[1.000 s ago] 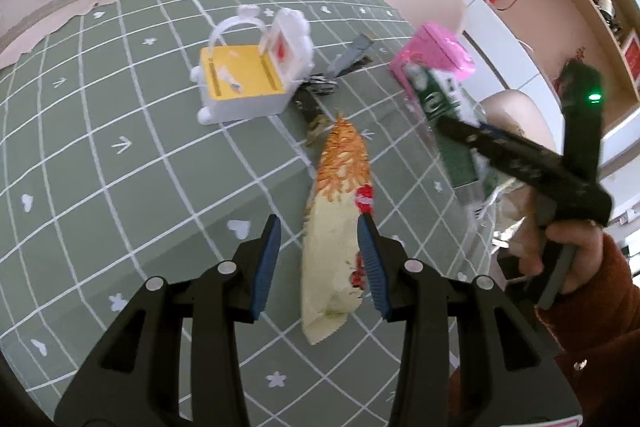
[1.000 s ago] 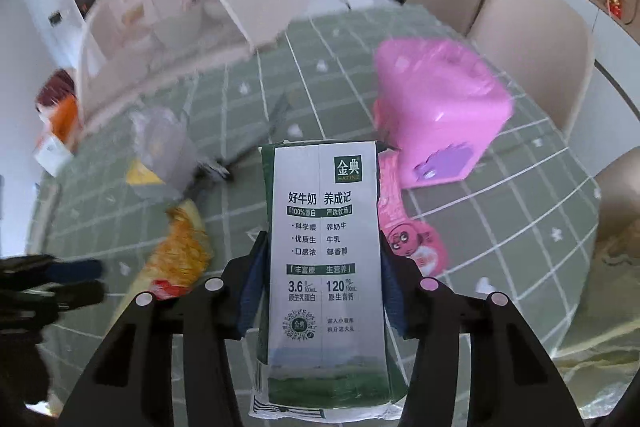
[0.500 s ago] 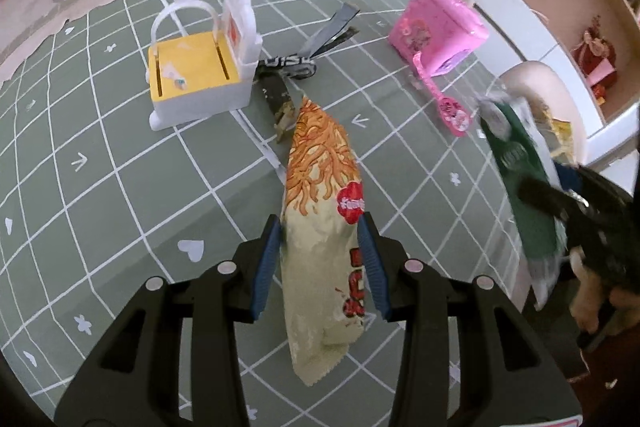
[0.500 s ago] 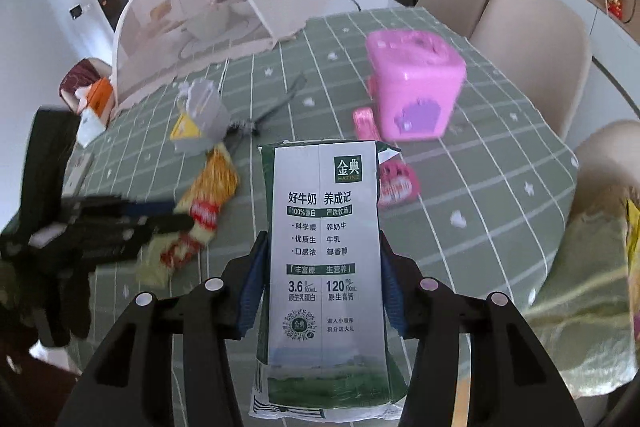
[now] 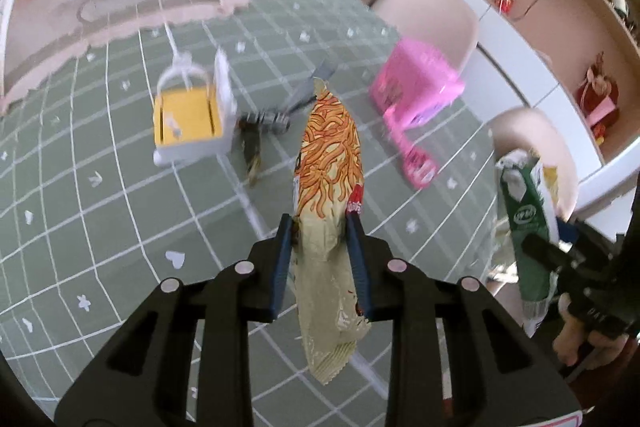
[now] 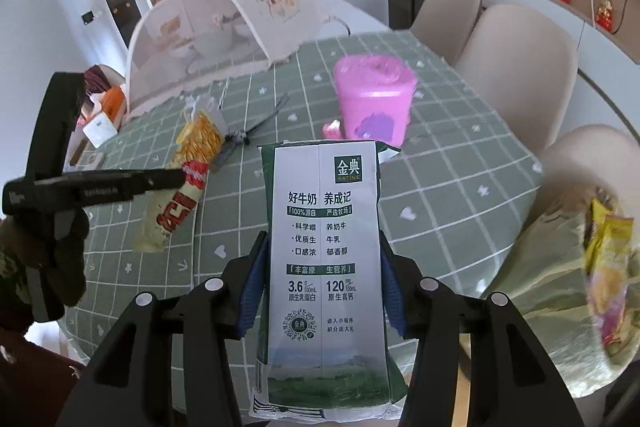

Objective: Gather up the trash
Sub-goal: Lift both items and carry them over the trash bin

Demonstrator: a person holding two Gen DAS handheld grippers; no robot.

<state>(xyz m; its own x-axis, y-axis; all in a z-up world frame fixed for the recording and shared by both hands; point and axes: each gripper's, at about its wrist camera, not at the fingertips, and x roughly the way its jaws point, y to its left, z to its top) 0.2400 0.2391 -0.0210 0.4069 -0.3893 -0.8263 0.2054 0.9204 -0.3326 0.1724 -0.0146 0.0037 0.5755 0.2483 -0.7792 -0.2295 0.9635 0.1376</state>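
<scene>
Left wrist: snack bag (image 5: 329, 211) pinched between jaws, carton (image 6: 324, 267) likewise.

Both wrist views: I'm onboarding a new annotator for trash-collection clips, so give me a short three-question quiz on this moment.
1. True or false: the left gripper is shut on the long crinkled snack wrapper with orange noodle print.
2. What does the right gripper hold? A) a glass jar B) the green and white milk carton C) a metal spoon
3. Fill in: the pink plastic bucket-shaped container stands on the ____ checked tablecloth.

Key: 1 true; 2 B; 3 green.
</scene>
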